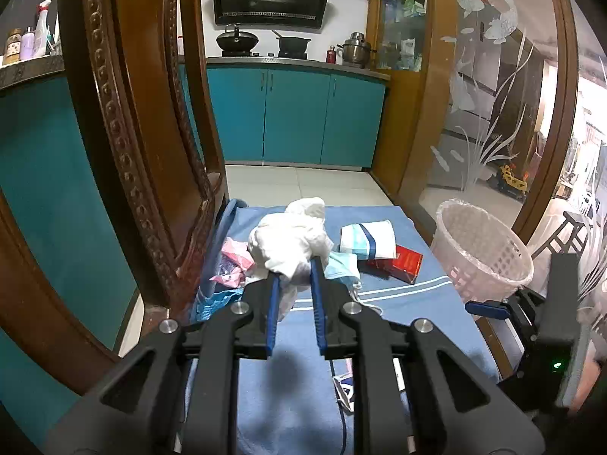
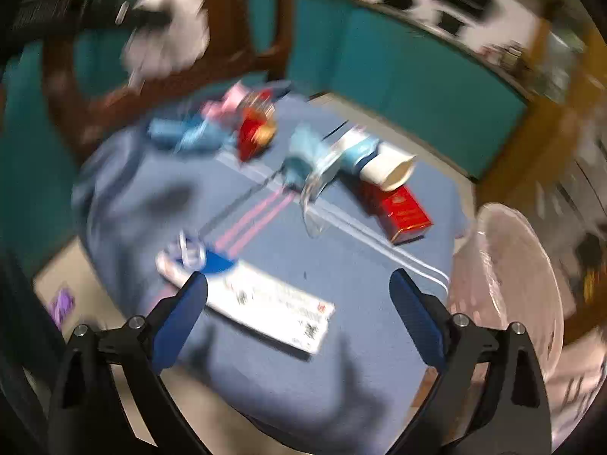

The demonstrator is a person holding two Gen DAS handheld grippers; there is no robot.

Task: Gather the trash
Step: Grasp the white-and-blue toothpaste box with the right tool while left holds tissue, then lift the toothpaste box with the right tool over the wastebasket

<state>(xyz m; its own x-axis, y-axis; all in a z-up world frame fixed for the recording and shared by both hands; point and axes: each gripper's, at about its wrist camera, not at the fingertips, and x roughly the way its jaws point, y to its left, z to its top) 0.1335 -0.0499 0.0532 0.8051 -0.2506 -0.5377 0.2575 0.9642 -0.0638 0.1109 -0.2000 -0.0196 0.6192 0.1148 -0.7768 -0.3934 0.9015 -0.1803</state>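
My left gripper [image 1: 296, 271] is shut on a crumpled white tissue wad [image 1: 288, 239] and holds it above the blue tablecloth [image 1: 288, 386]. On the cloth lie a tipped paper cup [image 1: 366, 239], a red box [image 1: 398, 263], a blue face mask [image 1: 341, 269] and a pink wrapper [image 1: 233, 261]. The right wrist view is blurred. My right gripper [image 2: 297, 278] stands open over a flat white packet [image 2: 265, 303], with nothing between its fingers. The wad [image 2: 170, 38] shows at that view's upper left. A pink basket [image 1: 481, 250] lined with a clear bag stands at the table's right edge.
A carved wooden frame [image 1: 125, 144] rises close on the left of the table. Teal kitchen cabinets [image 1: 296, 113] and a stove stand beyond a tiled floor. An etched glass door [image 1: 485, 106] stands behind the basket. A red snack wrapper [image 2: 254, 132] and a blue wrapper [image 2: 182, 136] lie at the far left of the cloth.
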